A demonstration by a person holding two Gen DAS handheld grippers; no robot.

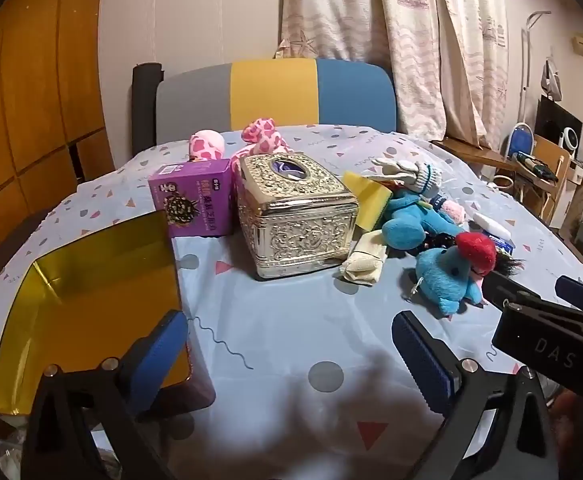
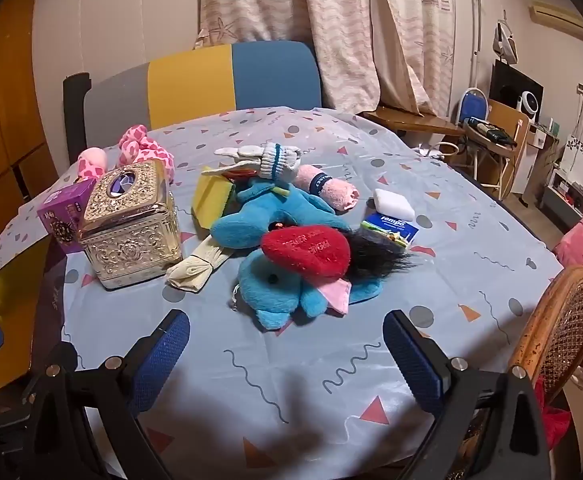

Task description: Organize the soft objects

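A heap of soft things lies mid-table. In it are a blue plush with a red heart (image 2: 303,256) (image 1: 451,276), a second blue plush (image 2: 275,212), a rolled pink towel (image 2: 331,188), a white knit glove (image 2: 267,160), a yellow sponge (image 2: 211,200) and a cream cloth (image 2: 195,268). Pink spotted plush toys (image 1: 259,136) lie behind the boxes. My right gripper (image 2: 287,360) hangs open just short of the heart plush, with nothing between its fingers. My left gripper (image 1: 291,360) is open too, above bare cloth beside a gold tin tray (image 1: 91,300).
An ornate silver tissue box (image 1: 295,220) and a purple carton (image 1: 195,204) stand left of the heap. A tissue pack (image 2: 391,228) and a white block (image 2: 393,202) lie to its right. A wicker chair (image 2: 563,320) is at the right edge and a striped chair (image 1: 275,96) behind.
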